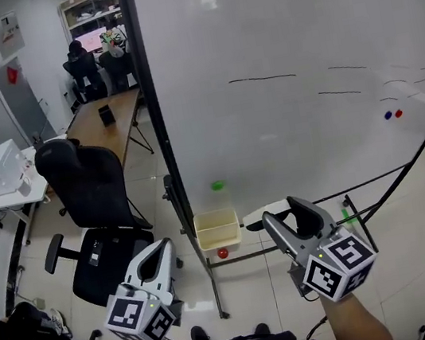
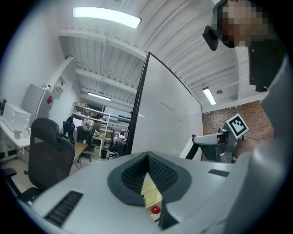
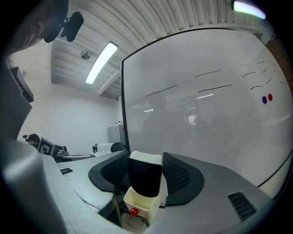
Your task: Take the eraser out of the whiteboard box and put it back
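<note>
Right gripper (image 3: pixel 146 157) tight around black-and-white eraser (image 3: pixel 144 180), left gripper (image 2: pixel 147 156) jaws together, cream whiteboard box (image 1: pixel 219 241) beyond.

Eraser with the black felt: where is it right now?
The black eraser with a white back is gripped between the right hand-held gripper's jaws; in the right gripper view the cream whiteboard box shows just below it.

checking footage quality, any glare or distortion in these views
Head view: fisheye bows the whiteboard edge, glare near its top. Left gripper view: ceiling light blown out. Right gripper view: lamps reflect in the whiteboard; eraser dark, little detail.
</note>
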A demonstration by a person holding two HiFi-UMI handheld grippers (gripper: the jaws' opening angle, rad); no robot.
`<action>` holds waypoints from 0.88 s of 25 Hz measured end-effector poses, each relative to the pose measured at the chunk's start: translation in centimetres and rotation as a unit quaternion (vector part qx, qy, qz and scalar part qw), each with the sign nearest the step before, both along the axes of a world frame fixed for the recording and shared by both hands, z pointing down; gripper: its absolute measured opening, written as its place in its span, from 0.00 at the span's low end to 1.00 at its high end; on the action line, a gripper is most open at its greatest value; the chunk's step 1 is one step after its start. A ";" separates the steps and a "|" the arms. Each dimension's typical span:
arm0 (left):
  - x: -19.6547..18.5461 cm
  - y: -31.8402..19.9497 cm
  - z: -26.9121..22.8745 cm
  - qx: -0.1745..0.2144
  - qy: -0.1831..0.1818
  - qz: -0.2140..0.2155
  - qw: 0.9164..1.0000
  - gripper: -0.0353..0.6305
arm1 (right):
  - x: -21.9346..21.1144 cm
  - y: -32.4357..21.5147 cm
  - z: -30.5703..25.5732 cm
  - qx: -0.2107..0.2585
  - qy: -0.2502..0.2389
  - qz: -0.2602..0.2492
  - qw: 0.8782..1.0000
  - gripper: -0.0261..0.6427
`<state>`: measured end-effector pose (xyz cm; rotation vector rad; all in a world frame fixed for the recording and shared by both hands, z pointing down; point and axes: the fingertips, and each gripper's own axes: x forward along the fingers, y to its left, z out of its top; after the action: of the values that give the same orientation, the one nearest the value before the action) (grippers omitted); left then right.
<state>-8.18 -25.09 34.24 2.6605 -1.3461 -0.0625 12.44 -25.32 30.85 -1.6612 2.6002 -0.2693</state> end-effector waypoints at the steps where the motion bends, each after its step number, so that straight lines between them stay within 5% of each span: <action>1: 0.5 0.5 0.0 -0.002 -0.002 -0.006 1.000 0.10 | 0.7 0.5 -0.2 0.003 -0.003 -0.007 1.000 0.44; 8: 1.8 3.9 -0.6 0.000 -0.015 -0.011 1.000 0.10 | 1.8 3.1 -0.7 0.014 -0.009 -0.021 1.000 0.44; 22: -4.1 6.3 -2.2 0.010 0.003 0.008 1.000 0.10 | -2.5 6.8 -1.9 0.017 -0.016 0.027 0.999 0.44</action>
<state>-12.29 -18.75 31.99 2.6863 -1.3281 -0.0834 9.99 -18.55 28.94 -1.6991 2.5177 -0.2444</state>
